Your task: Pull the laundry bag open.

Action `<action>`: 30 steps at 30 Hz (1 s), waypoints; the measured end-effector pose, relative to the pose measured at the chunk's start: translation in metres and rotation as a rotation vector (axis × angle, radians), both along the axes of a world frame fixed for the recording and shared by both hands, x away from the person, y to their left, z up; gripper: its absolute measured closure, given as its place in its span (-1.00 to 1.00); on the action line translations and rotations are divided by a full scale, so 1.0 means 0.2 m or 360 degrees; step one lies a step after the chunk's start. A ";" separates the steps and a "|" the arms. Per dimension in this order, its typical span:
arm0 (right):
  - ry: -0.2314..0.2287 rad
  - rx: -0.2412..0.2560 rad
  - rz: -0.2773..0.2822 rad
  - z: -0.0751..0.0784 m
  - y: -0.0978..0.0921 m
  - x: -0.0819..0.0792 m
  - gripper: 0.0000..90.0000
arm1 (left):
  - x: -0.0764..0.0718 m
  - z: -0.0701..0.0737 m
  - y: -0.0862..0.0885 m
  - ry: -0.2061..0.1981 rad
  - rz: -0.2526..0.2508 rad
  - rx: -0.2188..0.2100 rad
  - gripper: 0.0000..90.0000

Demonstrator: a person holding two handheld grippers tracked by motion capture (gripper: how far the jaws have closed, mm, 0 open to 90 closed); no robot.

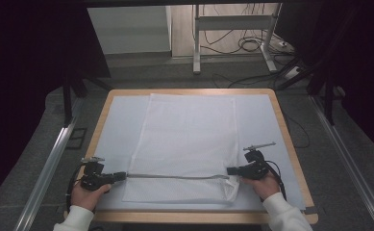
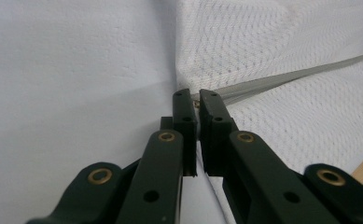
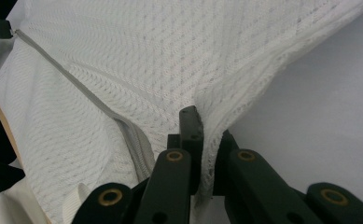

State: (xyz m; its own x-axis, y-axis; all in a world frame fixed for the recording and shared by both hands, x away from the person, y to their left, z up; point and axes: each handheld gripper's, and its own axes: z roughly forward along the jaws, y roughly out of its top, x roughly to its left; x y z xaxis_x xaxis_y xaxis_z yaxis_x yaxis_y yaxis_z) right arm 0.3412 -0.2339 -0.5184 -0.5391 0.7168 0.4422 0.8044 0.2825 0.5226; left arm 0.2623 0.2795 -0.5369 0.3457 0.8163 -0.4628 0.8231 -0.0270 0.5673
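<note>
White mesh laundry bag [image 1: 187, 144] lies flat on a pale sheet [image 1: 119, 125] that covers the wooden table [image 1: 290, 144]; its long axis runs away from me and its near end sits close to the front edge. Grey zipper [image 1: 175, 176] crosses the bag near that end, from its left edge to its right. My left gripper [image 1: 120, 176] sits at the bag's left edge, level with the zipper. From the left gripper view, the left gripper [image 2: 197, 103] has its jaws drawn nearly together, with a small brass-coloured piece between the tips at the zipper's [image 2: 282, 77] end; I take it as pinching the zipper there, though the piece itself is too small to identify. Mesh [image 2: 272, 42] lies right of the jaws, bare sheet [image 2: 67, 93] to their left. My right gripper [image 1: 231, 170] is at the bag's right edge, by the zipper's other end. In the right gripper view, the right gripper [image 3: 206, 135] is clamped on a fold of mesh [image 3: 170, 60], the fabric rising between the jaws and pulled into taut ridges. Zipper [image 3: 100, 105] runs off to the far left, and looks parted near the jaws.
</note>
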 end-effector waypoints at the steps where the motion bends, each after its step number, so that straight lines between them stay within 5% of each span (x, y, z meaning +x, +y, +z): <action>1: -0.0003 0.0002 -0.0002 0.00 0.00 0.00 0.95 | 0.00 0.00 0.00 -0.0001 -0.0003 0.0000 0.94; 6: -0.0015 -0.0013 -0.0008 0.00 0.00 -0.01 0.93 | -0.01 0.00 -0.01 -0.0018 -0.0012 -0.0007 0.93; 9: -0.0053 -0.0049 -0.0013 0.01 0.00 -0.02 0.66 | -0.02 0.00 -0.02 -0.0047 -0.0029 0.0056 0.85; 12: -0.0098 -0.0074 -0.0035 0.02 0.00 -0.04 0.20 | -0.05 0.03 -0.04 -0.0160 0.0004 0.0142 0.45; 17: -0.0227 -0.0061 -0.0100 0.08 -0.05 -0.06 -0.17 | -0.06 0.10 -0.05 -0.0353 0.0045 0.0151 0.04; 22: -0.0400 -0.0092 -0.0129 0.11 -0.12 -0.06 -0.26 | 0.00 0.15 -0.09 -0.0497 -0.0002 0.0196 -0.27; 30: -0.0567 -0.0147 -0.0201 0.12 -0.24 -0.05 -0.30 | 0.09 0.17 -0.13 -0.0512 -0.0032 0.0230 -0.31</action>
